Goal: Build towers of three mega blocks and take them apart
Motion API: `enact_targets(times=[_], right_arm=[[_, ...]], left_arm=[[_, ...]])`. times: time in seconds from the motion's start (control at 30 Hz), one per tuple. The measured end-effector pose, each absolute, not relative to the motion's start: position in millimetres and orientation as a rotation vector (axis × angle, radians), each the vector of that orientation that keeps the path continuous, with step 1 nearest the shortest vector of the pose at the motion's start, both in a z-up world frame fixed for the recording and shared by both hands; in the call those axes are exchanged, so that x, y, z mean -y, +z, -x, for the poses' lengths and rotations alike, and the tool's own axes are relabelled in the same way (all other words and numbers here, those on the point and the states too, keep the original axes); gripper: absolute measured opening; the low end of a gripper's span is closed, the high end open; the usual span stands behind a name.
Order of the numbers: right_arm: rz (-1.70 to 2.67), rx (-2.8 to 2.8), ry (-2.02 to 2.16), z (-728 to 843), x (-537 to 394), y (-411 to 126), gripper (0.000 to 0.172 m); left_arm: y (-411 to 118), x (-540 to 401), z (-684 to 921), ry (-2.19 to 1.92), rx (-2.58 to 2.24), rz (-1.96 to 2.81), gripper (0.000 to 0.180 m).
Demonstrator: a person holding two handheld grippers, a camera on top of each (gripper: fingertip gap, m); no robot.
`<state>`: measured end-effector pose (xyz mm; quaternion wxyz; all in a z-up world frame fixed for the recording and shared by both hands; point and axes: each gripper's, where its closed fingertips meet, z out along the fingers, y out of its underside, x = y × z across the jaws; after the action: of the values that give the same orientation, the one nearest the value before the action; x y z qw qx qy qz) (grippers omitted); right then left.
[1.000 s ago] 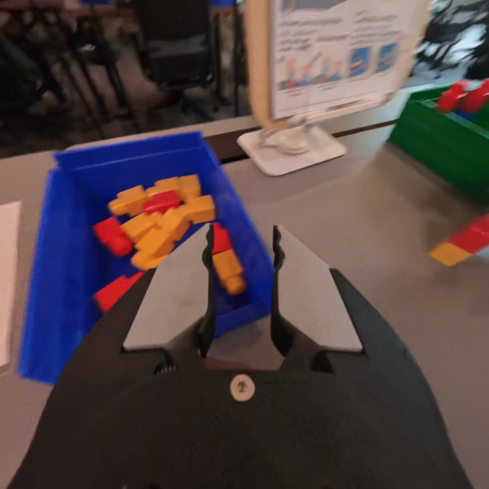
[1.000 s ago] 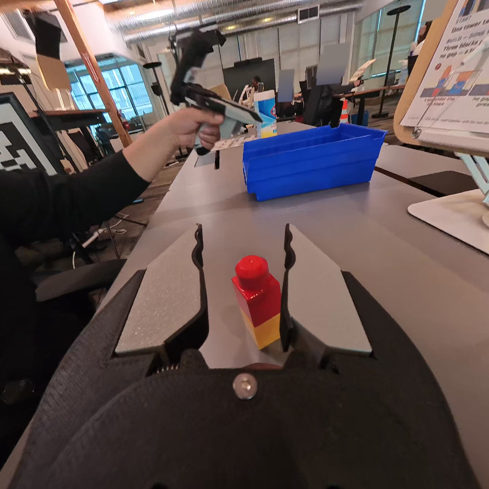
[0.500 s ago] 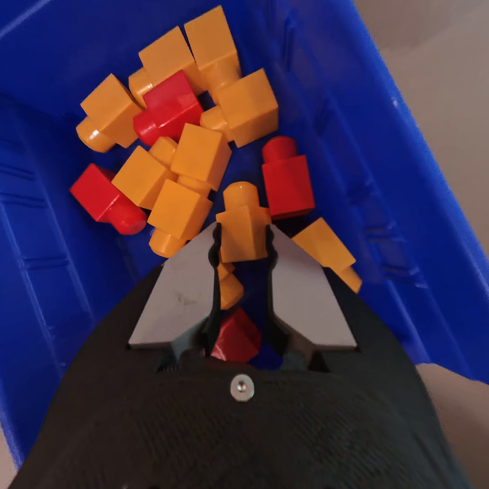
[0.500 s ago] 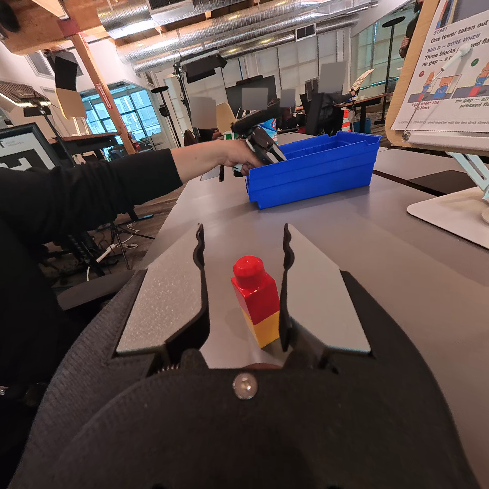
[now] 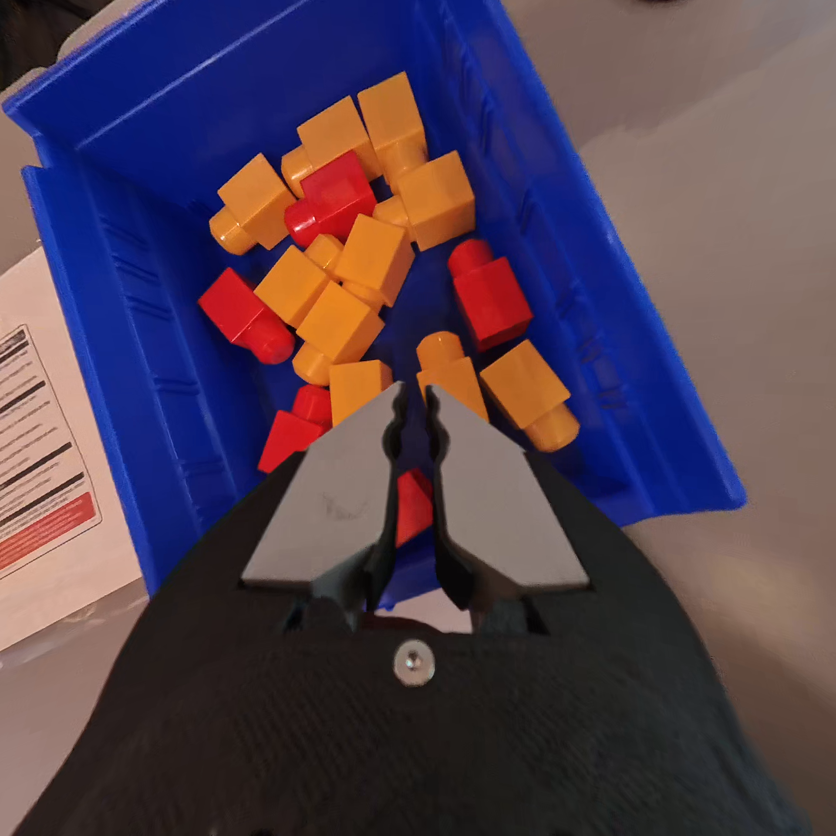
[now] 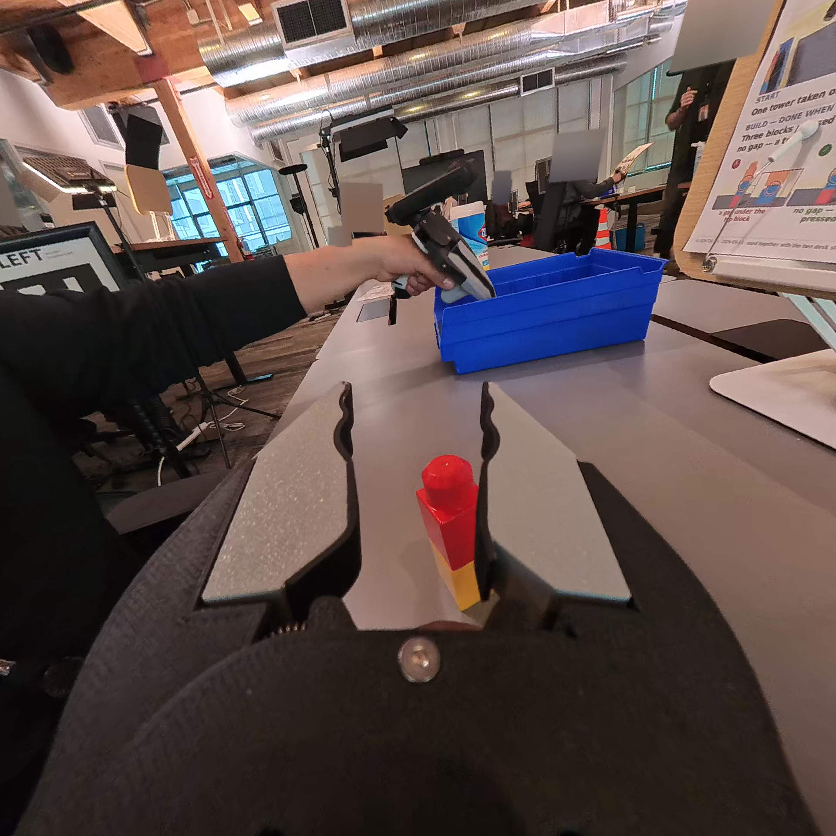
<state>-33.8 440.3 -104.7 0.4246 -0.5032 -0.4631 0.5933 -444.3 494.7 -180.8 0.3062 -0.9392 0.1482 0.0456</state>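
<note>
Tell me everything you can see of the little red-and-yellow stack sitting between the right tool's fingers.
The red-and-yellow stack is two glossy plastic blocks pressed together: a red block on top with one round stud, a yellow block beneath, no gap visible at the joint. It stands on the grey table, appearing to lean left in this wide-angle view. It sits inside the right tool, against or close to the right-hand finger; clear table shows between it and the left-hand finger, so it is not clamped. Its base is partly hidden.
</note>
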Motion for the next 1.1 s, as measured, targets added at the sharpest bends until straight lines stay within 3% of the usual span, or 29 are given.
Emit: enact_targets(times=[0.03,0.2,0.43,0.53,0.63,0.77,0.87,1.1], right_arm=[[1.258,1.162,1.484,34.1,-439.6,-104.8,0.054],[1.261,1.178,1.482,35.9,-437.2,-107.2,0.054],[1.271,1.173,1.496,35.6,-438.9,-108.3,0.054],[1.265,1.171,1.505,35.1,-438.3,-106.1,0.054],[1.25,1.17,1.507,34.8,-436.0,-101.7,0.054],[1.211,1.171,1.517,36.0,-428.8,-92.7,0.055],[1.178,1.178,1.528,38.6,-420.4,-86.6,0.057],[1.125,1.176,1.567,44.8,-404.4,-78.2,0.061]], left_arm=[[-184.8,-492.5,442.9,0.118,-0.404,2.508,0.019],[-217.8,-491.0,435.9,0.091,-0.401,2.604,0.041],[-245.3,-497.0,442.7,0.124,-0.369,2.646,0.035],[-217.2,-504.4,449.0,0.142,-0.326,2.513,0.035],[-147.4,-510.1,445.9,0.159,-0.29,2.17,0.035],[-68.5,-471.0,326.6,-0.356,-0.488,1.717,0.034],[-59.9,-429.6,218.8,-0.718,-0.641,1.565,0.034],[-94.1,-405.5,56.3,-0.938,-0.829,1.441,0.034]])
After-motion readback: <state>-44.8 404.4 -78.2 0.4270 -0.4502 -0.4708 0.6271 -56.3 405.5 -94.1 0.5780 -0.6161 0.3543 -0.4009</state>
